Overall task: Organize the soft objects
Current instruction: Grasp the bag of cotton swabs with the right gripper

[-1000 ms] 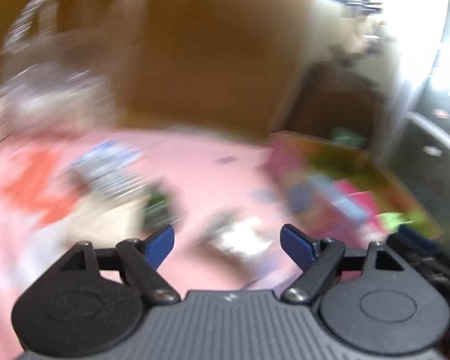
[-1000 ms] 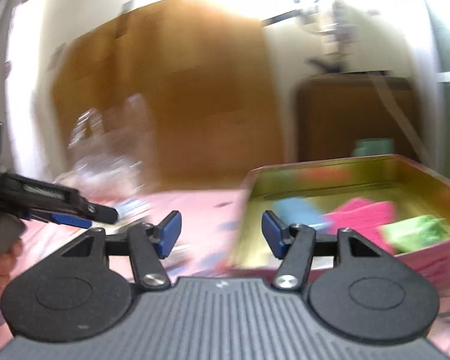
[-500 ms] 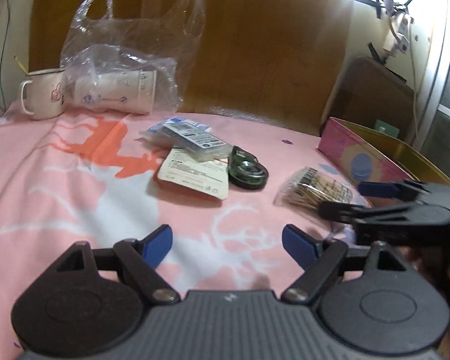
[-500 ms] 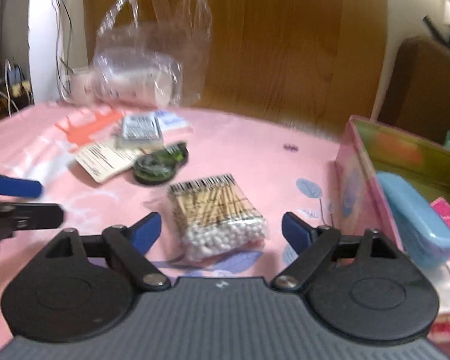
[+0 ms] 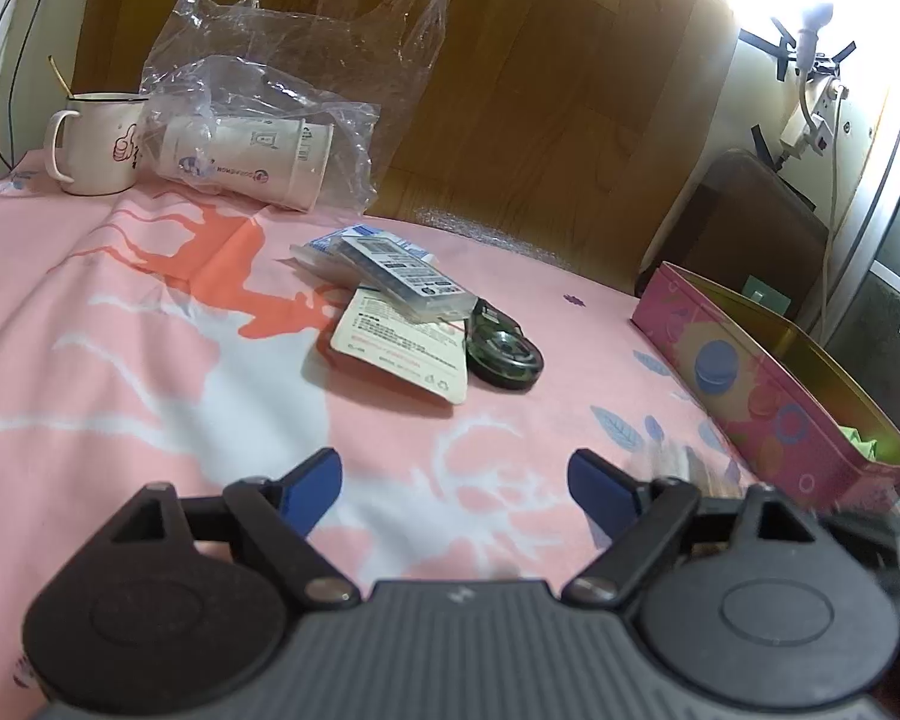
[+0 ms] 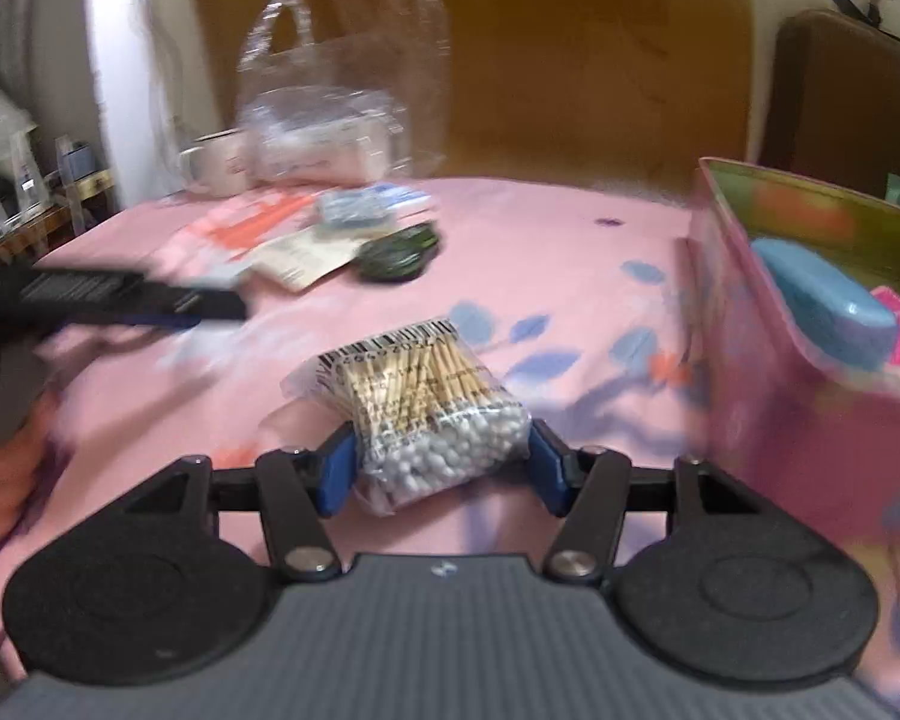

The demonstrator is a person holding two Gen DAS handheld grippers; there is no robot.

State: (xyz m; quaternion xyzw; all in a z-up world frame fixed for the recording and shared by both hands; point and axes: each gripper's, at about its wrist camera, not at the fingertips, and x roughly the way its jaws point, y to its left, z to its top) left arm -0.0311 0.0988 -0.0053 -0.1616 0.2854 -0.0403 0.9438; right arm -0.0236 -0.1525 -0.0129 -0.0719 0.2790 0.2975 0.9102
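A clear pack of cotton swabs point(image 6: 414, 384) lies on the pink cloth, its white tips toward me. My right gripper point(image 6: 441, 468) has its blue pads against both sides of the pack, and the jaws are closing on it. The pink tin box point(image 6: 768, 396) stands just to the right and holds a blue case point(image 6: 822, 300) and pink items. My left gripper point(image 5: 453, 480) hovers low over the cloth with its jaws opening and nothing between them. In the right wrist view the left gripper point(image 6: 150, 300) shows blurred at the left.
A clear plastic case point(image 5: 402, 276), a printed card point(image 5: 402, 348) and a dark round object point(image 5: 504, 354) lie mid-cloth. At the back stand a plastic bag with paper cups point(image 5: 258, 138) and a mug point(image 5: 99, 144). The pink tin box point(image 5: 750, 372) is at the right.
My right gripper moved forward and down to the cotton swab pack, and its jaws came in from wide apart onto the pack's sides. The left gripper's jaws widened slightly.
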